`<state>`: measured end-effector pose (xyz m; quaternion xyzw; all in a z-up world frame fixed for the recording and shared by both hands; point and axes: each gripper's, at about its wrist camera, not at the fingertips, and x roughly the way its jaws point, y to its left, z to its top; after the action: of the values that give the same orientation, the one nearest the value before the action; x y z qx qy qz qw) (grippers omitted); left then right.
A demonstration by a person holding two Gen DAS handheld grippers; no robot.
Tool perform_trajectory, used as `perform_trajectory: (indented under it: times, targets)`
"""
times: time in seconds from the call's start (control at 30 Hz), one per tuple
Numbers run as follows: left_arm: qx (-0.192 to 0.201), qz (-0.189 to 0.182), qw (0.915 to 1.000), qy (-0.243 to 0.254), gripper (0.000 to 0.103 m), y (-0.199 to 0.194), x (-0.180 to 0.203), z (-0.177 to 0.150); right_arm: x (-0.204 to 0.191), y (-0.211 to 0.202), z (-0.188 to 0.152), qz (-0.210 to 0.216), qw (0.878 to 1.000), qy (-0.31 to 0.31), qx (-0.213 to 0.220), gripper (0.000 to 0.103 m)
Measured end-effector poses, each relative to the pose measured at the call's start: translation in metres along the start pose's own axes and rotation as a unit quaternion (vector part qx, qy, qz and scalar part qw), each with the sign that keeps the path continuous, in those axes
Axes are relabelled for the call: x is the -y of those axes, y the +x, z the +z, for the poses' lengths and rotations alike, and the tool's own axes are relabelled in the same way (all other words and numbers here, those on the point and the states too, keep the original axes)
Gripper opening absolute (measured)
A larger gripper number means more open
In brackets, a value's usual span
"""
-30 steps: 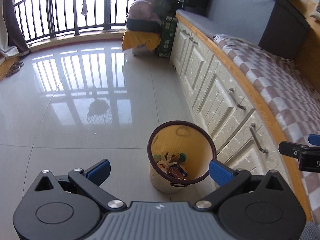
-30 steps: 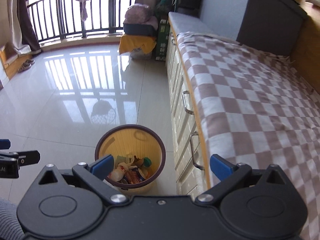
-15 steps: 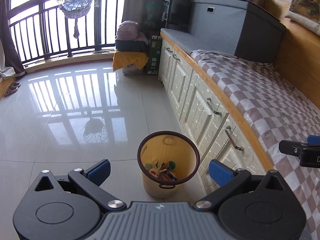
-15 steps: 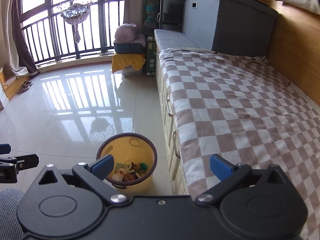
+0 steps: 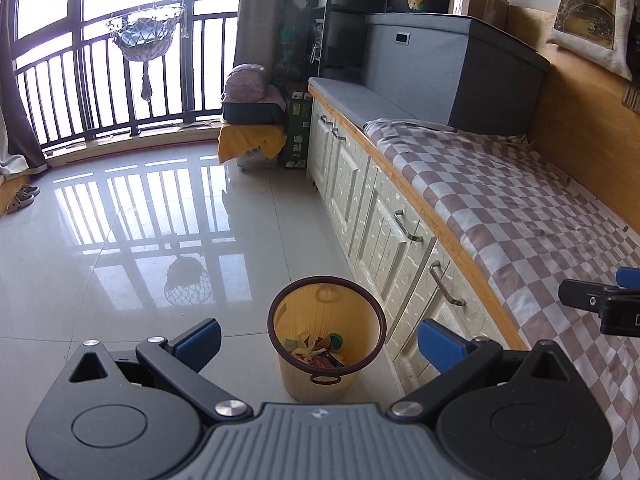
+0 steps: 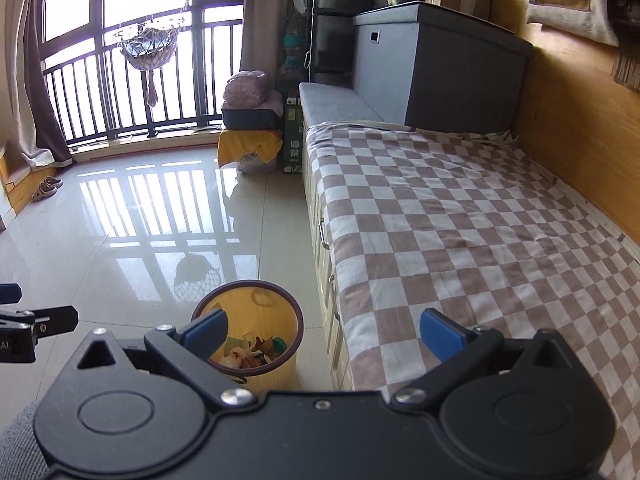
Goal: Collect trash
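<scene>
A yellow waste bin [image 5: 362,360] with a dark rim stands on the tiled floor beside the white drawers; it also shows in the right wrist view as the bin [image 6: 288,364]. Mixed trash [image 5: 316,350] lies at its bottom, seen again as trash [image 6: 252,354]. My left gripper [image 5: 318,338] hovers high above the bin, open, nothing between its blue pads. My right gripper [image 6: 323,330] is open too and empty, held over the bed's edge. The right gripper's finger [image 5: 588,300] shows at the left view's right edge.
A bench bed with a brown-and-white checked cloth [image 6: 460,220] runs along the right, white drawers [image 5: 384,232] beneath it. A grey storage box [image 5: 448,68] sits at its far end. A yellow-draped stack [image 5: 252,136] stands by the balcony railing [image 5: 100,92]; sandals [image 5: 22,198] lie far left.
Both grippers have risen and pulled back from the bin, so it looks smaller and lower in each view. More of the room and bed shows. Both stay open and empty.
</scene>
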<state>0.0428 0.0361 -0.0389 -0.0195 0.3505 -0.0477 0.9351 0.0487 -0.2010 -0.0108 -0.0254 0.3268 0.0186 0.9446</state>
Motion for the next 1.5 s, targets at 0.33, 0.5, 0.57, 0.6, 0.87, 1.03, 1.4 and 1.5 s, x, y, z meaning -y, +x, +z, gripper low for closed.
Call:
perform_trajectory:
  times: [0.33,0.5,0.57,0.6,0.87,1.03,1.4,1.5]
  targets:
    - [0.012,0.011,0.9999,0.006,0.103,-0.008,0.001,-0.001,-0.006,-0.011,-0.005,0.000,1.000,-0.009,0.011,0.103]
    - [0.018,0.010,0.9998,0.009,0.103,-0.013,0.000,-0.003,-0.009,-0.017,-0.008,0.003,1.000,-0.010,0.010,0.103]
    - [0.019,0.011,0.9997,0.012,0.103,-0.016,0.000,-0.004,-0.009,-0.018,-0.009,0.002,1.000,-0.009,0.012,0.103]
    - [0.020,0.010,0.9997,0.013,0.103,-0.016,0.000,-0.004,-0.009,-0.019,-0.009,0.001,1.000,-0.009,0.013,0.103]
    - [0.025,0.010,0.9995,0.016,0.103,-0.020,0.001,-0.004,-0.007,-0.028,-0.011,-0.006,1.000,-0.002,0.020,0.103]
    - [0.025,0.009,0.9995,0.016,0.103,-0.020,0.001,-0.004,-0.008,-0.029,-0.012,-0.007,1.000,-0.002,0.019,0.103]
    - [0.025,0.010,0.9995,0.017,0.103,-0.020,0.001,-0.004,-0.009,-0.028,-0.015,-0.009,1.000,-0.001,0.019,0.103]
    - [0.024,0.010,0.9995,0.016,0.103,-0.021,0.001,-0.004,-0.008,-0.027,-0.015,-0.009,1.000,-0.001,0.018,0.103]
